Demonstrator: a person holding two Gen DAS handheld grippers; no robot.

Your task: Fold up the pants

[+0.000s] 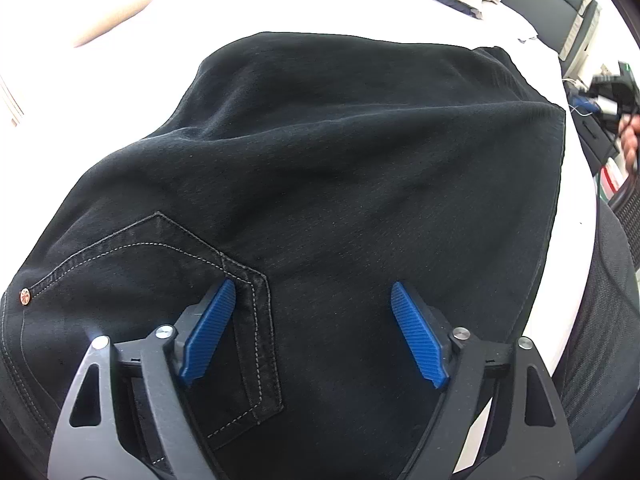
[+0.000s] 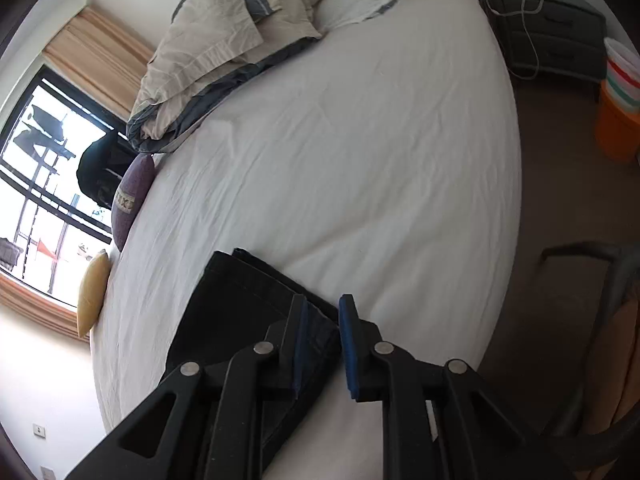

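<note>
Black pants (image 1: 340,168) lie folded on the white bed sheet (image 1: 132,80), back pocket (image 1: 160,280) with pale stitching facing up. My left gripper (image 1: 312,300) hovers close over them near the pocket, blue pads wide open and empty. In the right wrist view the pants (image 2: 236,308) show as a dark folded stack at the bed's near edge. My right gripper (image 2: 324,320) sits at the stack's right corner, its jaws a narrow gap apart with the fabric edge lying between them; no clamping shows.
A crumpled beige and grey duvet (image 2: 224,40) lies at the head of the bed. Purple (image 2: 132,200) and yellow (image 2: 92,292) cushions line the window side. A dark nightstand (image 2: 548,28), an orange bin (image 2: 616,120) and a chair (image 2: 592,320) stand on the floor to the right.
</note>
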